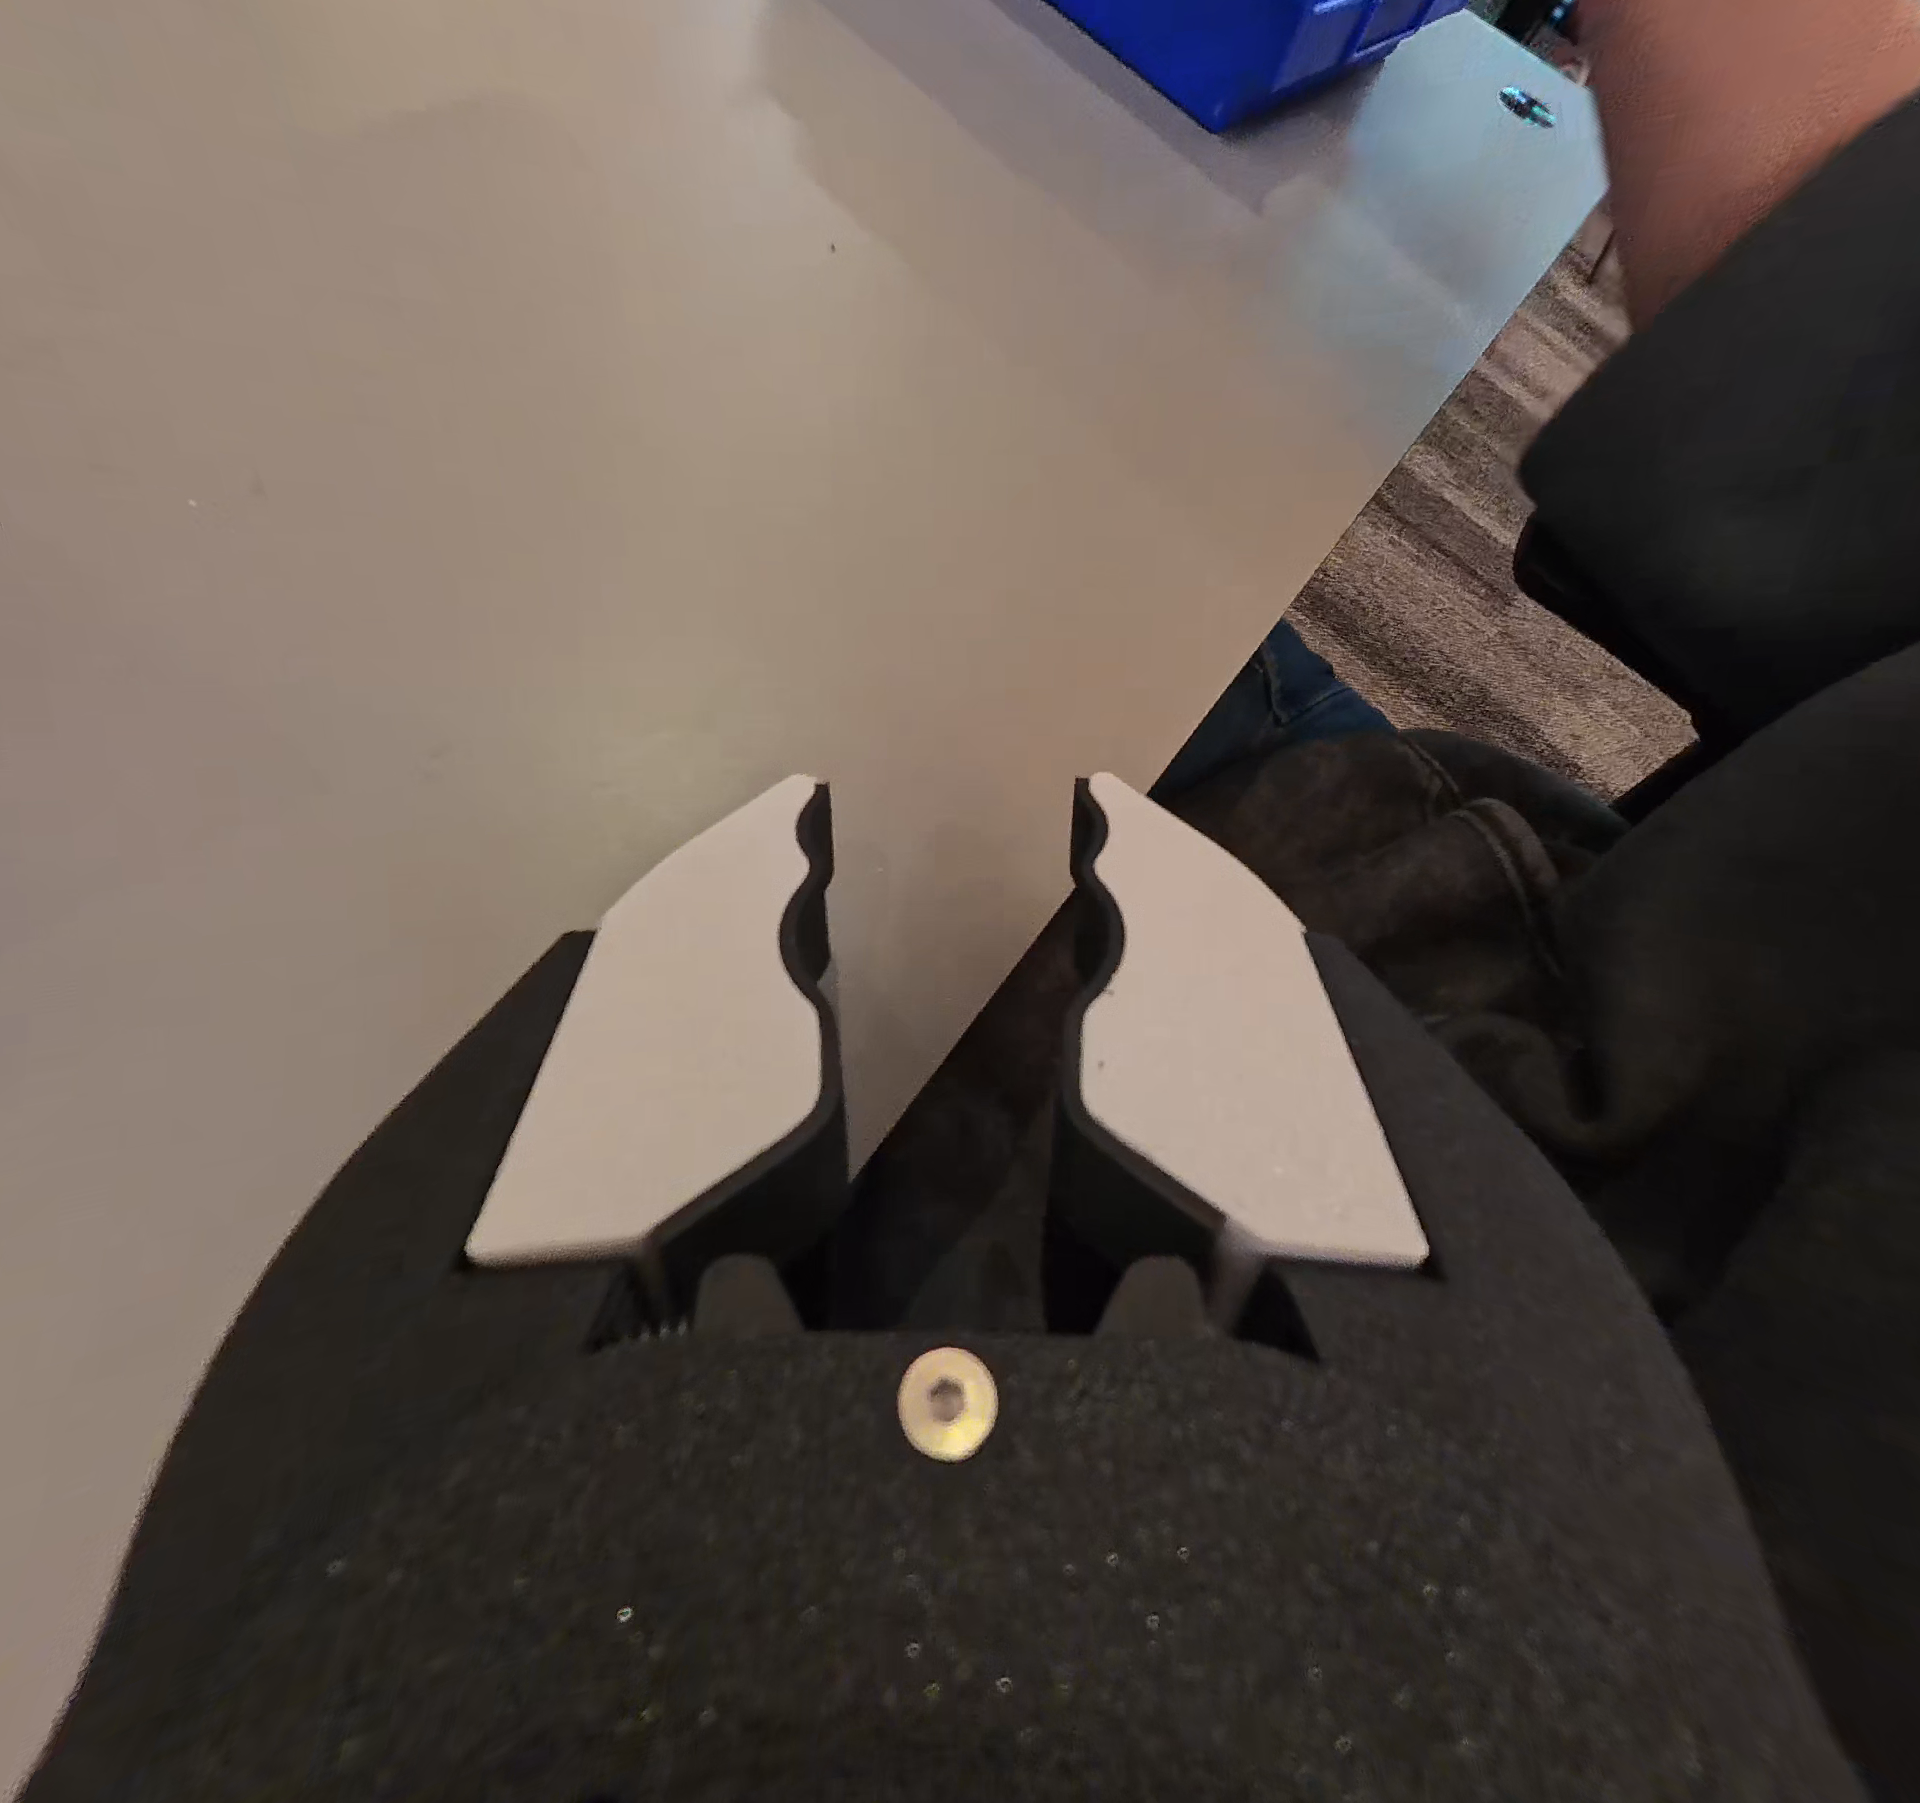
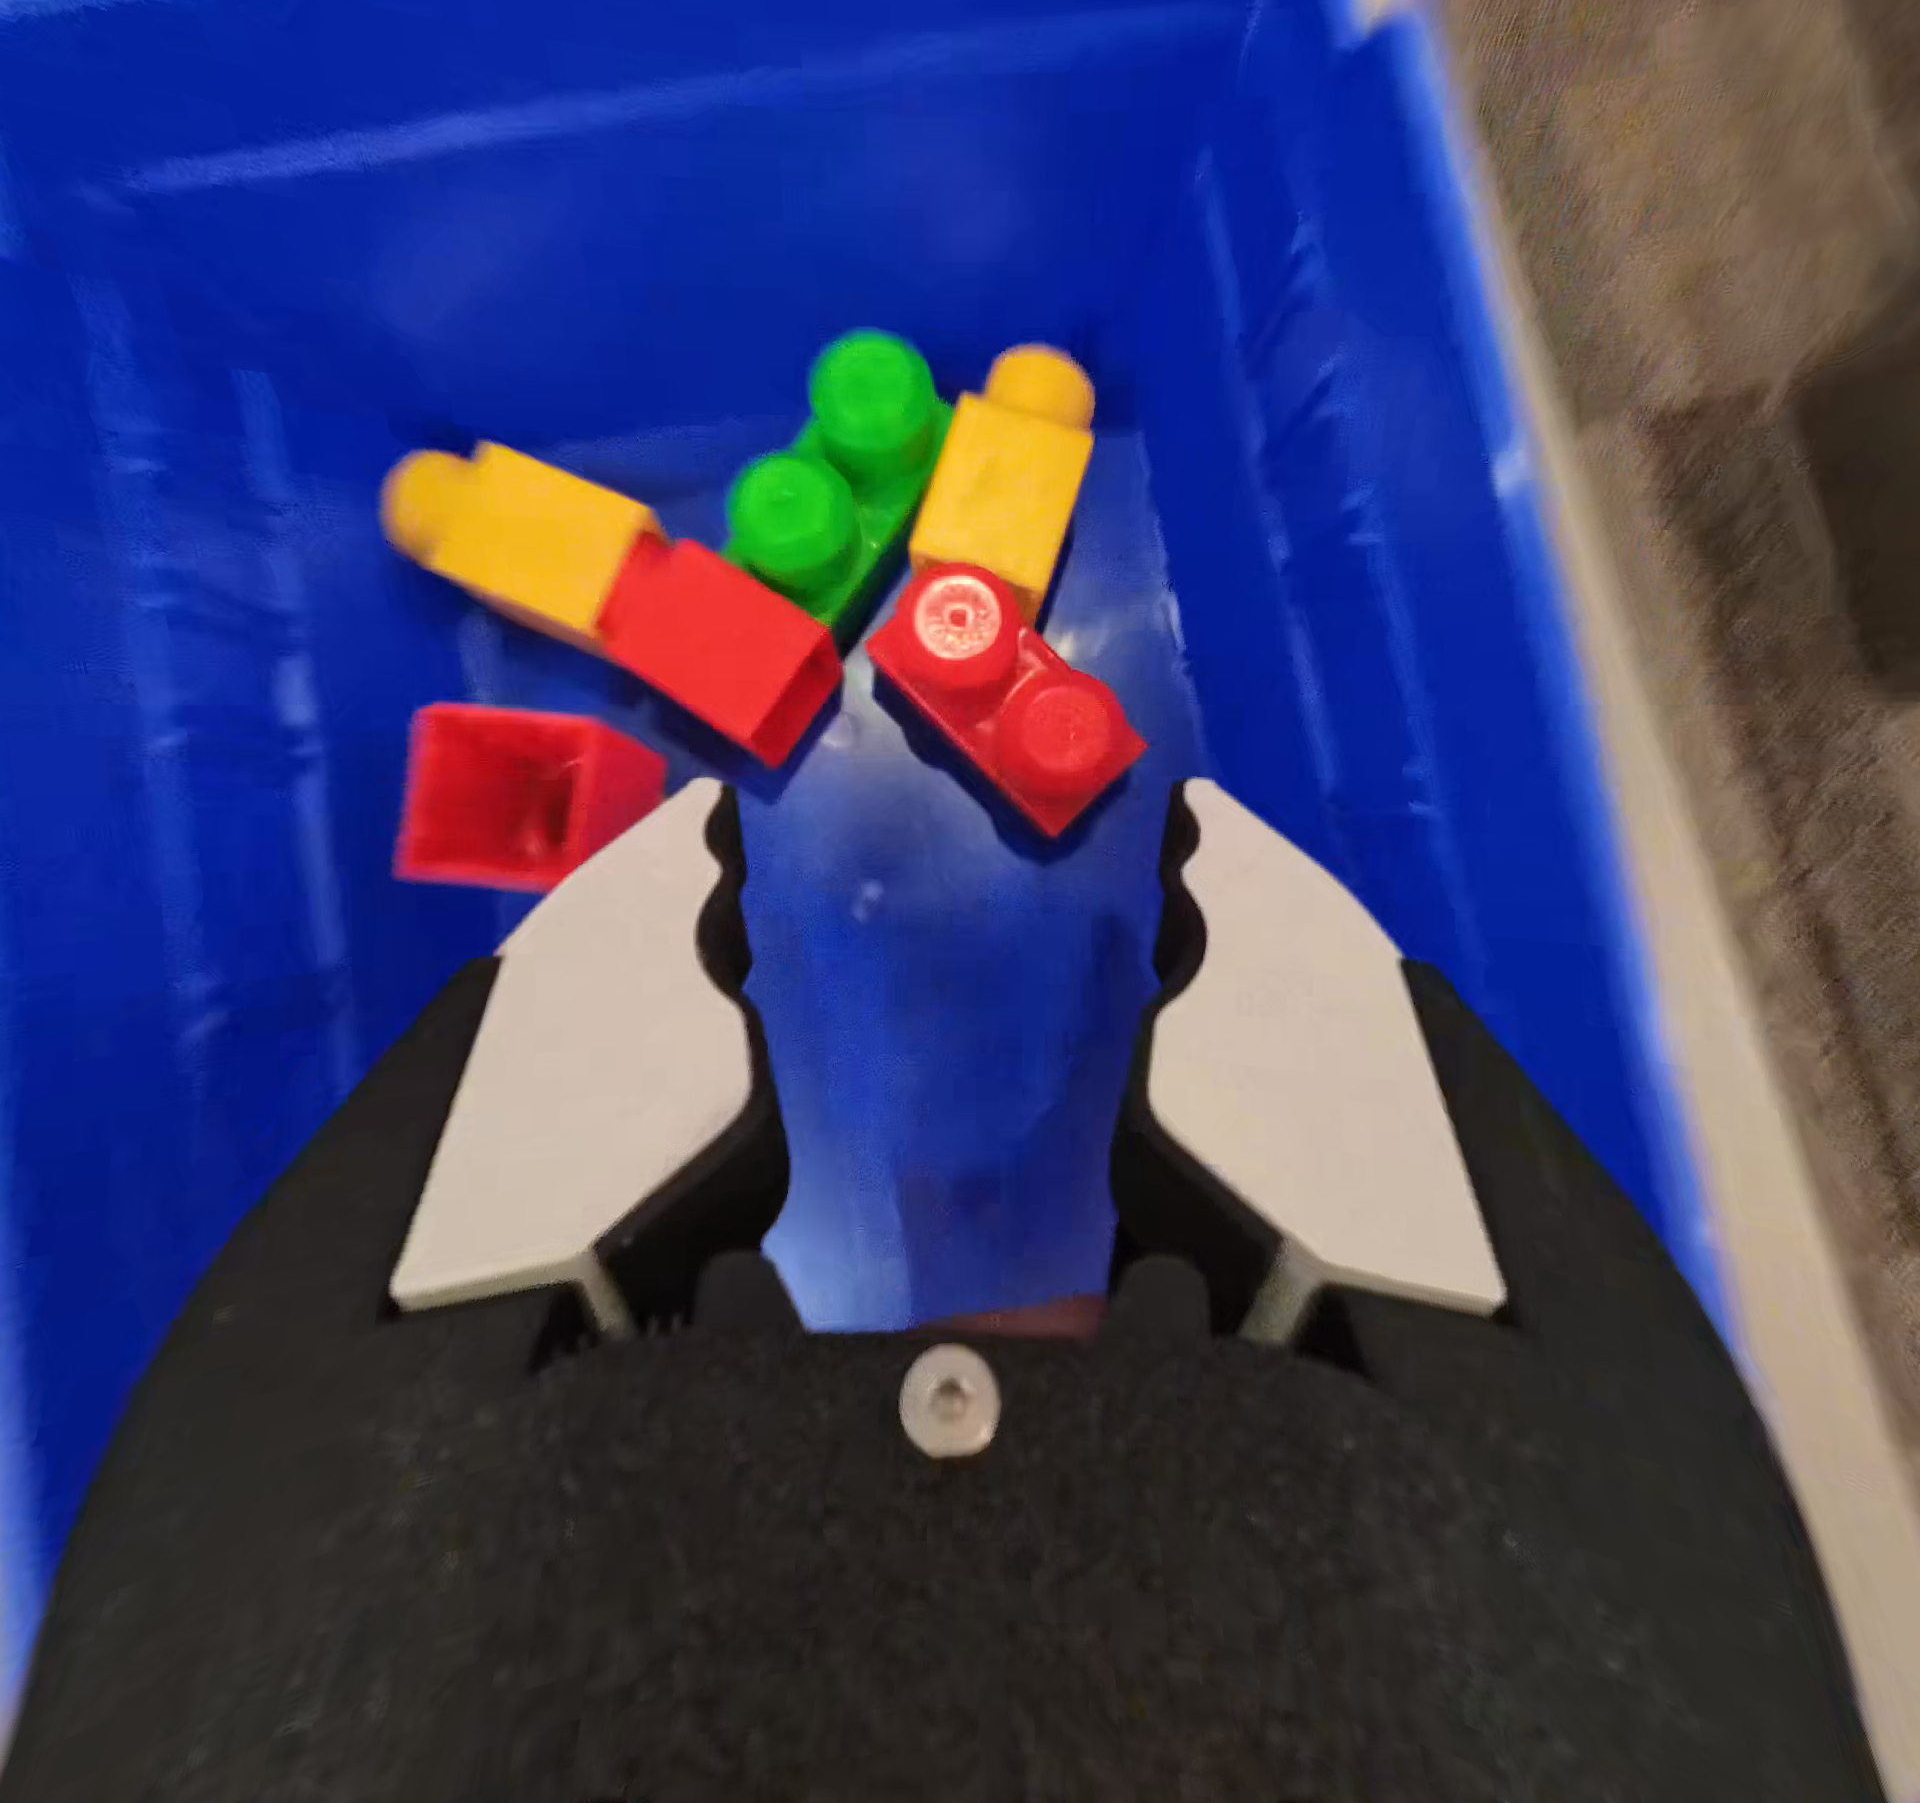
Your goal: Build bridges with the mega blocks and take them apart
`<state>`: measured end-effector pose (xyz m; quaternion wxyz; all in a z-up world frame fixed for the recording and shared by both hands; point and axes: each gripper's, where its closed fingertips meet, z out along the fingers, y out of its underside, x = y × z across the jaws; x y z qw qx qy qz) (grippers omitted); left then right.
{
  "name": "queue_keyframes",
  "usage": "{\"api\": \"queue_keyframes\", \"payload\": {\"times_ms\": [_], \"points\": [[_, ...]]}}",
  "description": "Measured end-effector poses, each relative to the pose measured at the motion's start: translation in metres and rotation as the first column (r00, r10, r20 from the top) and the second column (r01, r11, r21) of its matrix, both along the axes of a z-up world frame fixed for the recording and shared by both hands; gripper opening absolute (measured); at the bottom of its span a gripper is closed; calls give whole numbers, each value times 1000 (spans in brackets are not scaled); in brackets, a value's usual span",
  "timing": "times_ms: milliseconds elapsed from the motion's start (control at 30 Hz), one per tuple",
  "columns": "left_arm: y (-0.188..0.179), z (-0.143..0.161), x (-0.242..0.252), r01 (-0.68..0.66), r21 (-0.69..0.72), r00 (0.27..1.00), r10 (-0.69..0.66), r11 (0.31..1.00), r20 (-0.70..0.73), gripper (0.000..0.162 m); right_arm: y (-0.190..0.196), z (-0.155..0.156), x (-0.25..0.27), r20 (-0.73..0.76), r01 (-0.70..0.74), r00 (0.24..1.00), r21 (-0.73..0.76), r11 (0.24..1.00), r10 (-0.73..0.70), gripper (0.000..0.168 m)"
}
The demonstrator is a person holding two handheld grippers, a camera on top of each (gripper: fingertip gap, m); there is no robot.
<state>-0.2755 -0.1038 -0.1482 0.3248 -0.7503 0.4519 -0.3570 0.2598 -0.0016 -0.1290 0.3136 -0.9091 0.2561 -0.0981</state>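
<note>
Since every block sits loose in the blue bin [image 2: 623, 195] at the bench [image 1: 416, 403] corner, your right gripper [image 2: 951, 797] is the one in play: it hangs inside the bin with jaws apart and nothing between them, just short of the red two-stud block [image 2: 1013, 704]. That block lies studs-up, near the yellow single-stud block [image 2: 997, 496] and the green two-stud block [image 2: 842, 496]; a yellow-and-red joined pair [image 2: 623, 590] lies on its side, and a red single block [image 2: 499, 797] is tipped with its hollow showing. These look like hollow hard plastic: light, stiff, smooth-walled, so probably slippery under the pads and prone to skating on the bin floor. Take the red two-stud block across its flat long sides, below the studs, not on the round studs. Your left gripper [image 1: 951, 797] is apart too, empty, over the bench edge, well clear of the bin.
</note>
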Motion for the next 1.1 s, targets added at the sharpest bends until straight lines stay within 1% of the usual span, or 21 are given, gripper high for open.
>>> {"api": "queue_keyframes", "payload": {"times_ms": [100,133,167,200,233,267,300,333,367,400,467,533,633,700,767,833,900,967,1033,1067,1100], "points": [[4,0,-1,-15,12,1000,15,1000,6,44,-18,64,-35,158,-124,982,115,986,105,77],[6,2,-2,-23,27,1000,23,999,11,44,-19,81,-62,173,-212,968,175,962,182,77],[9,4,-3,-37,48,999,36,998,17,44,-20,96,-99,156,-318,945,251,914,286,76],[14,6,-5,-58,71,998,57,996,23,44,-22,110,-144,134,-425,905,355,833,404,74],[18,9,-7,-83,88,996,81,993,30,45,-28,122,-193,125,-519,840,473,712,529,72],[23,11,-9,-107,96,994,104,990,38,49,-38,128,-241,113,-567,768,579,586,631,68],[26,13,-11,-130,96,991,125,987,49,52,-51,125,-284,100,-586,693,655,477,714,61],[30,14,-14,-149,89,988,145,985,59,53,-62,116,-320,92,-599,627,693,403,774,60],[33,14,-16,-165,75,985,160,983,64,55,-69,100,-346,90,-612,588,699,370,804,60],[35,13,-18,-176,59,983,171,983,69,56,-74,81,-364,107,-651,565,668,362,818,60],[38,11,-21,-192,21,979,190,981,77,59,-77,45,-378,172,-734,557,559,386,812,58],[40,10,-24,-206,-2,975,205,979,83,59,-79,25,-383,225,-798,529,462,388,818,59],[45,10,-28,-232,1,971,232,973,64,61,-79,23,-380,345,-841,517,379,387,784,54],[50,11,-32,-252,15,967,251,968,48,60,-80,25,-381,388,-853,507,356,382,770,52],[61,14,-42,-292,34,956,292,956,-3,56,-80,23,-383,403,-860,497,345,375,768,50],[86,33,-63,-369,90,926,374,925,-45,54,-79,17,-384,379,-860,496,340,381,781,51],[119,68,-88,-457,146,885,465,878,-23,50,-78,13,-385,355,-855,498,353,379,791,50],[159,96,-116,-536,194,830,555,822,-57,51,-77,10,-384,338,-852,499,359,380,798,50],[204,108,-143,-594,250,756,637,764,-150,52,-75,7,-382,331,-854,496,351,384,803,50],[226,110,-155,-623,270,712,675,734,-193,52,-75,6,-382,325,-854,496,350,385,805,50],[247,110,-162,-643,272,685,696,716,-214,52,-75,6,-382,317,-853,496,354,384,809,50]]}}
